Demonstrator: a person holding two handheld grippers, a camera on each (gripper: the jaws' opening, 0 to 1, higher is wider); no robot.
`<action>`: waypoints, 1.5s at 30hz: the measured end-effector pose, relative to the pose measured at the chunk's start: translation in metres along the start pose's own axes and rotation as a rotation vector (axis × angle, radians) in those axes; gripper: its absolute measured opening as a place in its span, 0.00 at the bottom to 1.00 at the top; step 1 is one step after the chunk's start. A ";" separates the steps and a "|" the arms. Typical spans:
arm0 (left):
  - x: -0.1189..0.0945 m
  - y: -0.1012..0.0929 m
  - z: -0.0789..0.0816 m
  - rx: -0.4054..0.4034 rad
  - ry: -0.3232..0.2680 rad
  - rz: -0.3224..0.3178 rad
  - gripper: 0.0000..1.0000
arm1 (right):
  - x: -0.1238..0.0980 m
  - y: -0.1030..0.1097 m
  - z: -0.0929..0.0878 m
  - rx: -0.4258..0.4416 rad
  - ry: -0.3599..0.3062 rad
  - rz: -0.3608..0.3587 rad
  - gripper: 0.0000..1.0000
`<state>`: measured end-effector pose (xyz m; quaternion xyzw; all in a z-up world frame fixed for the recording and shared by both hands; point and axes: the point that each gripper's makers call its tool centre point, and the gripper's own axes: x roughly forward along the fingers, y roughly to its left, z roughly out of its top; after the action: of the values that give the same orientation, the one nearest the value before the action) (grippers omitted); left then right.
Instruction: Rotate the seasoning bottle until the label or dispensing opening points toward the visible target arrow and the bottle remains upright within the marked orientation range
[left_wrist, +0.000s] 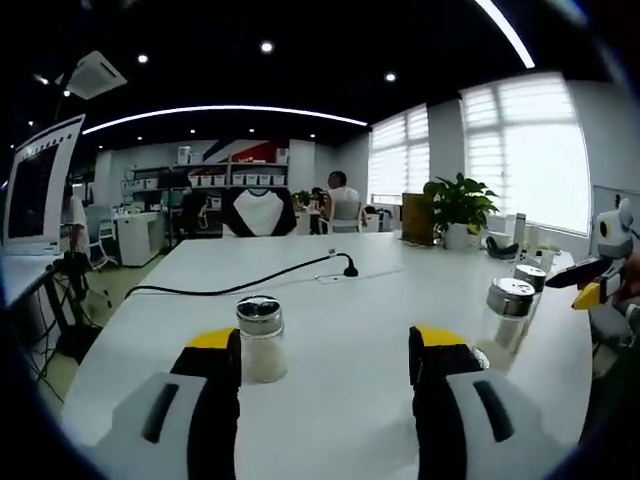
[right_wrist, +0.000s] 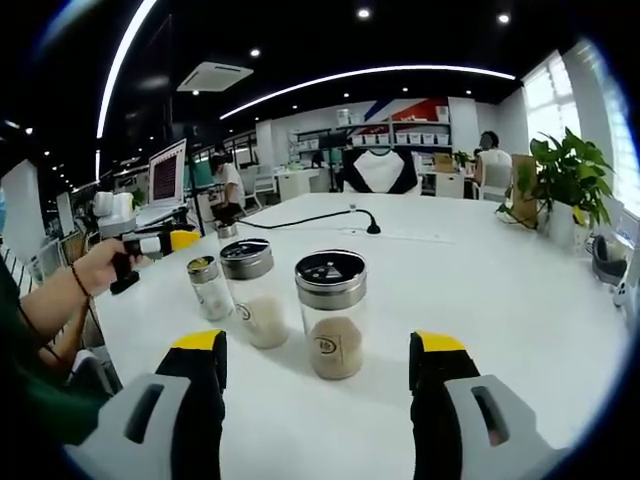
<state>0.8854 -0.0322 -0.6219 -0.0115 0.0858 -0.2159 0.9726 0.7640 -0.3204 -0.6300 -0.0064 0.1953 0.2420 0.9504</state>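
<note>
A glass seasoning bottle (left_wrist: 261, 340) with white grains and a metal lid stands upright on the white table (left_wrist: 340, 300), just in front of my left gripper's (left_wrist: 325, 345) left jaw. The jaws are open and nothing is between them. Two more lidded bottles (left_wrist: 510, 310) stand at the right. In the right gripper view a bottle of brown seasoning (right_wrist: 332, 315) stands upright ahead of my open right gripper (right_wrist: 320, 350). A white-filled bottle (right_wrist: 255, 295) and a smaller bottle (right_wrist: 208, 288) stand to its left. A hand (right_wrist: 95, 265) holds the left gripper (right_wrist: 150, 243) beyond them.
A black cable with a small stand (left_wrist: 345, 268) crosses the table's middle. A potted plant (left_wrist: 460, 205) and small items sit at the far right by the window. A monitor (left_wrist: 40, 185) stands at the left. People and shelves are at the back.
</note>
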 end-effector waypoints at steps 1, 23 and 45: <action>0.003 0.002 -0.002 -0.002 0.005 0.004 0.72 | 0.000 0.001 0.001 -0.001 -0.001 0.001 0.75; 0.066 0.044 -0.042 0.015 0.106 0.039 0.71 | -0.005 0.008 0.005 -0.016 -0.003 0.019 0.74; 0.087 0.054 -0.047 -0.006 0.126 0.049 0.37 | -0.009 0.006 0.004 -0.022 0.002 0.016 0.73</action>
<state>0.9771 -0.0190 -0.6857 0.0013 0.1479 -0.1920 0.9702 0.7556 -0.3183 -0.6228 -0.0157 0.1934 0.2517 0.9481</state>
